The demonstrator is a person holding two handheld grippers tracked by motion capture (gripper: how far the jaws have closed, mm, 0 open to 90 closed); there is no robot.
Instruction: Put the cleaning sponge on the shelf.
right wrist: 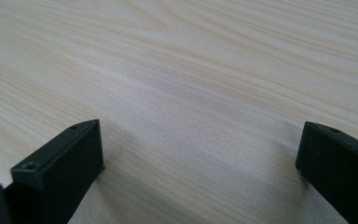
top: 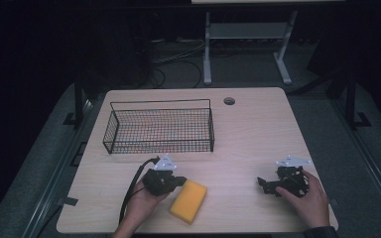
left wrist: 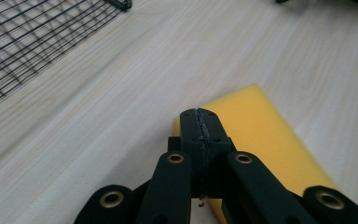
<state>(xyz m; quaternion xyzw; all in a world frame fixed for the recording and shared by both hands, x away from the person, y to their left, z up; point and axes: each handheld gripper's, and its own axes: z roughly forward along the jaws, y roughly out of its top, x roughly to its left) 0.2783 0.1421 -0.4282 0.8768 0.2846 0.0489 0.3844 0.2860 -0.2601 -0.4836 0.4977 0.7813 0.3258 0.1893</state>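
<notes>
The left tool is clenched with its jaws pressed flat together on nothing, their tips just over the near corner of the yellow sponge, which lies flat on the desk ahead of it and to its right. The black wire basket stands farther out, beyond this tool. The right tool is released, jaws spread wide over bare wood, well apart from the sponge.
</notes>
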